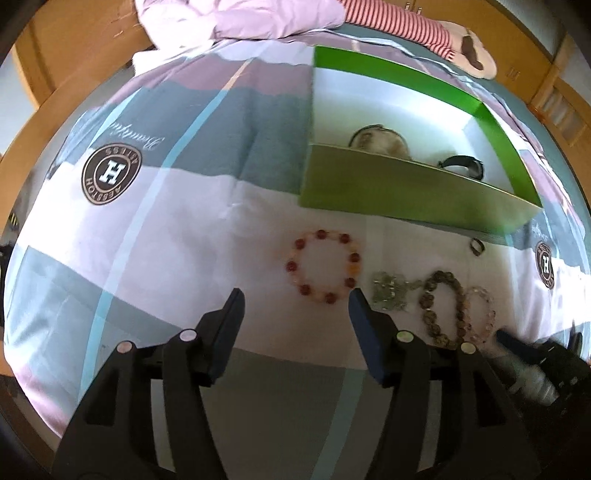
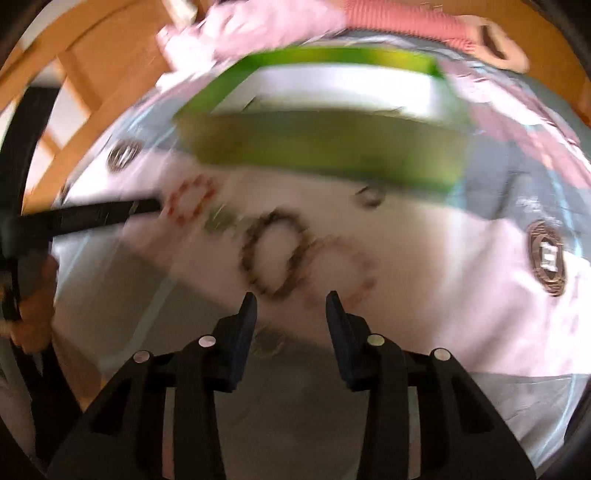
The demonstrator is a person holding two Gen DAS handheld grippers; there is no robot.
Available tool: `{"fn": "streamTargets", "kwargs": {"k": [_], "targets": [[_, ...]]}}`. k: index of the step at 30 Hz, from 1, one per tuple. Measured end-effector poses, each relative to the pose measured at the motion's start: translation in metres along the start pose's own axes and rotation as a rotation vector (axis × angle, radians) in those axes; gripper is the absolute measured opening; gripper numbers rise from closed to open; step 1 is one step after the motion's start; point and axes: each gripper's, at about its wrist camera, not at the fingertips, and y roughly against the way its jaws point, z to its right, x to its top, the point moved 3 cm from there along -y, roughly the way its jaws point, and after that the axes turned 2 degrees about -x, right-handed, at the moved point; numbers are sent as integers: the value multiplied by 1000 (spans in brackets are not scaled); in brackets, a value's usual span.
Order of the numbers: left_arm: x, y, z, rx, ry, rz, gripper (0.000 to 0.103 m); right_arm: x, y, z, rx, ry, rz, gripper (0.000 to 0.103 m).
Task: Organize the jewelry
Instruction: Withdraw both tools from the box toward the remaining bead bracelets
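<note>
bed (image 1: pixel 207 221) | on it: green box (image 1: pixel 406 192), bracelets (image 1: pixel 323 266), ring (image 1: pixel 476 246)

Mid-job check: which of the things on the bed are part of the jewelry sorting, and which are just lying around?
Part of the job:
- red bead bracelet
- green stone piece
- brown bead bracelet
- pale pink bead bracelet
- small ring
- green box
- black watch, inside the box

Just lying about:
- patterned bedsheet
- pink quilt
- striped plush toy

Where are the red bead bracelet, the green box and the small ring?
red bead bracelet (image 1: pixel 323 271): left wrist view, on a bead.
green box (image 1: pixel 388 184): left wrist view, near wall.
small ring (image 1: pixel 476 246): left wrist view, its band.
</note>
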Motion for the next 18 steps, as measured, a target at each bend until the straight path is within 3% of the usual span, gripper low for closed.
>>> {"fn": "streamTargets", "kwargs": {"k": [4, 9, 10, 12, 18], "targets": [[-1, -1, -2, 13, -5, -3, 64, 4, -12, 18, -90, -47, -13, 40], [0, -2, 0, 20, -15, -4, 65, 2, -32, 9, -133, 8, -57, 40], [0, -3, 0, 21, -18, -4, 65, 1, -31, 7, -141, 21, -52, 37], [-1, -4, 1, 26, -27, -6, 65, 2, -31, 2, -118, 28, -62, 15], [-2, -5, 2, 45, -38, 1, 65, 2, -20, -1, -87, 27, -37, 8]]}}
